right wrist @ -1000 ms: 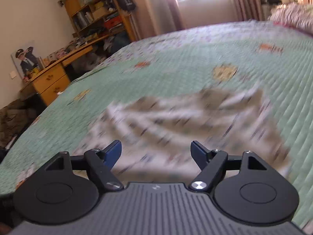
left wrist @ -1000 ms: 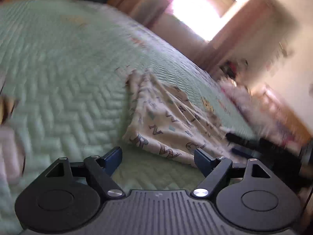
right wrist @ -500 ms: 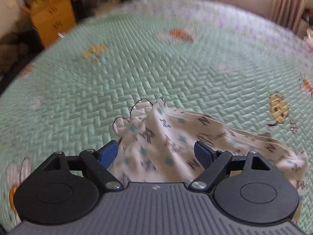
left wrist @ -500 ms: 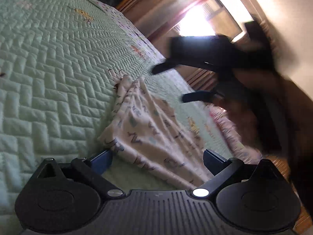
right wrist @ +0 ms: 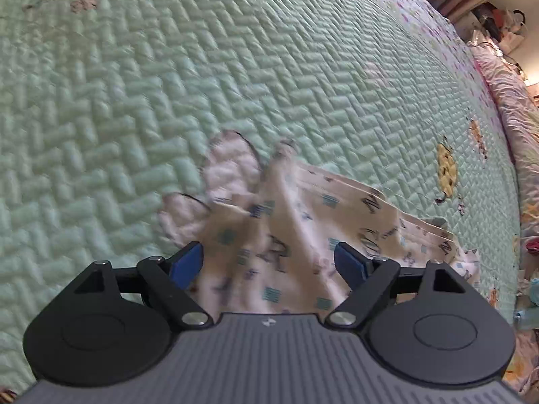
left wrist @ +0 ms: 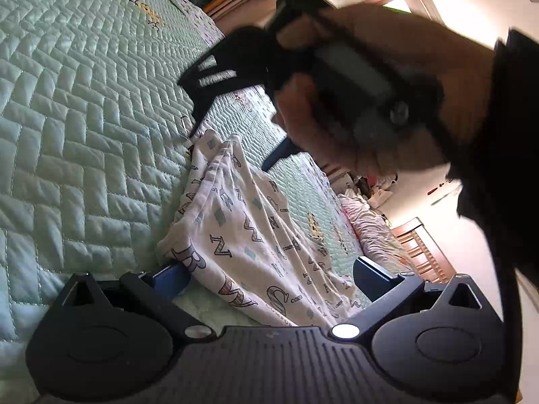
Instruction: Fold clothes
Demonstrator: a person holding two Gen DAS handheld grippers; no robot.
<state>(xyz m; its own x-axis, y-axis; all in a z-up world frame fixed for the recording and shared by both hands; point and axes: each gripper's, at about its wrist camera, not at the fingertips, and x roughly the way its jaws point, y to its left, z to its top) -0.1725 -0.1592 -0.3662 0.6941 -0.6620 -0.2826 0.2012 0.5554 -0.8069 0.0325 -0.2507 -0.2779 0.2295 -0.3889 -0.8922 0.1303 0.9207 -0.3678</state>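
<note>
— Start at the left gripper [left wrist: 269, 274]. What are its fingers doing?

— Spread as wide as they go. The blue pads [left wrist: 170, 277] sit low in the left wrist view, one at each side of the near hem of the letter-print garment [left wrist: 242, 235], and neither presses on it. The cloth lies between them, loose.

— And the right gripper [right wrist: 269, 262]?

— Also spread, nothing pinched. In its own view, the fingers [right wrist: 187, 262] straddle the crumpled upper end of the same garment, which fills the lower middle of that frame. In the left wrist view you see it from outside: a hand [left wrist: 380, 101] holding it in the upper right, its dark fingers pointing down toward the far end of the cloth.

— Touching it?

— Hard to say; that part is smeared by motion. One fingertip looks just beside the fabric's far corner.

— Where does the garment lie overall?

— Bunched in soft ridges on the pale green quilted bedspread [left wrist: 77, 128], running from centre to lower right in the left view. A pink ruffled cover [right wrist: 512, 101] lies along the bed's right edge.
</note>
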